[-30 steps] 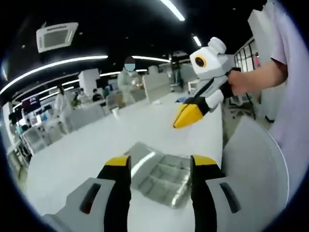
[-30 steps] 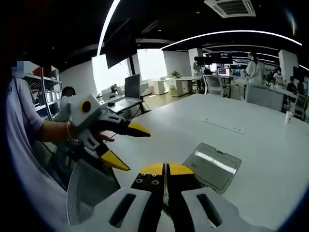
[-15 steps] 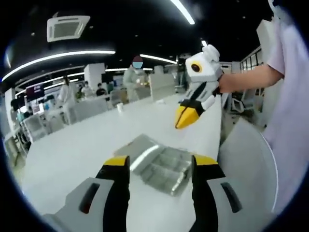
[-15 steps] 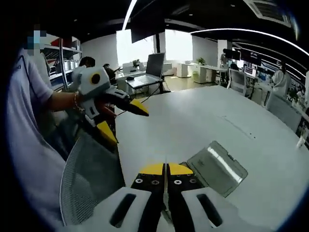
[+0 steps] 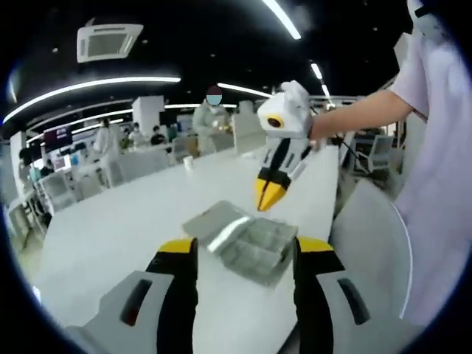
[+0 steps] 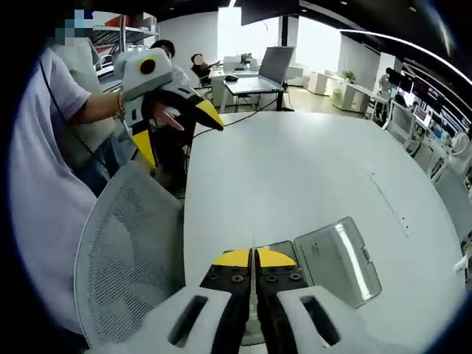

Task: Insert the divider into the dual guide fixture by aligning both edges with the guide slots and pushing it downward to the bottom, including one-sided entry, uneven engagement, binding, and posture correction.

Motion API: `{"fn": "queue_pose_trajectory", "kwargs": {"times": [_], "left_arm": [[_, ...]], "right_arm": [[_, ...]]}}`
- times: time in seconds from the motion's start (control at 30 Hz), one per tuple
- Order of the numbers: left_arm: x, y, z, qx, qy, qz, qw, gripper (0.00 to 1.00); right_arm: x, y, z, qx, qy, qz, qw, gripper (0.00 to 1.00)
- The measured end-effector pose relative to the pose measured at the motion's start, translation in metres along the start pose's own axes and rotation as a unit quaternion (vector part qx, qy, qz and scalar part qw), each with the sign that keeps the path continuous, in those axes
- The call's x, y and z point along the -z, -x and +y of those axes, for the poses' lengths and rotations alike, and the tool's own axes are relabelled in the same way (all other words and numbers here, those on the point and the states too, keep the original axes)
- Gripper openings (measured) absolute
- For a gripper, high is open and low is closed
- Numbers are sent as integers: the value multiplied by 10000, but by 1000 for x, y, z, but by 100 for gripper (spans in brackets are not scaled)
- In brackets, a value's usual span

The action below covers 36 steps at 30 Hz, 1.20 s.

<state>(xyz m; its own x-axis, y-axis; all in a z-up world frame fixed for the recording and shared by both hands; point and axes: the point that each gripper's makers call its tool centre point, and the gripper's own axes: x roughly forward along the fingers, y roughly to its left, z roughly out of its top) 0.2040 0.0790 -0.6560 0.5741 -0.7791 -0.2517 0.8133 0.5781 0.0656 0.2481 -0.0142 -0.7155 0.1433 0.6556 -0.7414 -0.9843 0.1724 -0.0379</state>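
A clear plastic fixture (image 5: pixel 258 247) with compartments lies on the white table (image 5: pixel 125 228), and a flat clear panel (image 5: pixel 214 221) lies against its left side. My left gripper (image 5: pixel 247 251) is open, low and just short of the fixture, with nothing between its jaws. My right gripper (image 5: pixel 269 193), held by a hand, hangs shut with its yellow tips pointing down just above the fixture's far edge. In the right gripper view, my right gripper (image 6: pixel 252 258) is shut, with the flat panel (image 6: pixel 335 258) to its right. The left gripper (image 6: pixel 177 107) is open at the upper left.
A grey mesh chair back (image 6: pixel 125 251) stands at the table's near edge, also the chair back (image 5: pixel 376 243) beside the person's body. A laptop (image 6: pixel 276 63) and desks stand beyond the table. Several people (image 5: pixel 210 122) are at the far desks.
The right gripper has come down and nearer, from high beside the fixture to just above its far edge. Both cameras have shifted; the fixture and panel lie as before.
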Motion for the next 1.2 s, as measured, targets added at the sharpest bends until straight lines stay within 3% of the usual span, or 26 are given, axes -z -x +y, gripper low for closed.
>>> {"fn": "queue_pose_trajectory", "kwargs": {"times": [0.43,0.73,1.03,1.2], "left_arm": [[6,8,5,-66,-9,119,9999,50],[3,8,10,-76,-58,107,9999,50],[3,8,10,76,-42,202,9998,50],[5,7,13,131,119,260,9995,54]], "right_arm": [[-2,-19,4,-404,347,355,9980,0],[-3,-28,-2,-670,632,716,9932,0],[5,-42,-7,-925,535,827,9908,0],[14,-49,-11,-973,436,873,9905,0]]}}
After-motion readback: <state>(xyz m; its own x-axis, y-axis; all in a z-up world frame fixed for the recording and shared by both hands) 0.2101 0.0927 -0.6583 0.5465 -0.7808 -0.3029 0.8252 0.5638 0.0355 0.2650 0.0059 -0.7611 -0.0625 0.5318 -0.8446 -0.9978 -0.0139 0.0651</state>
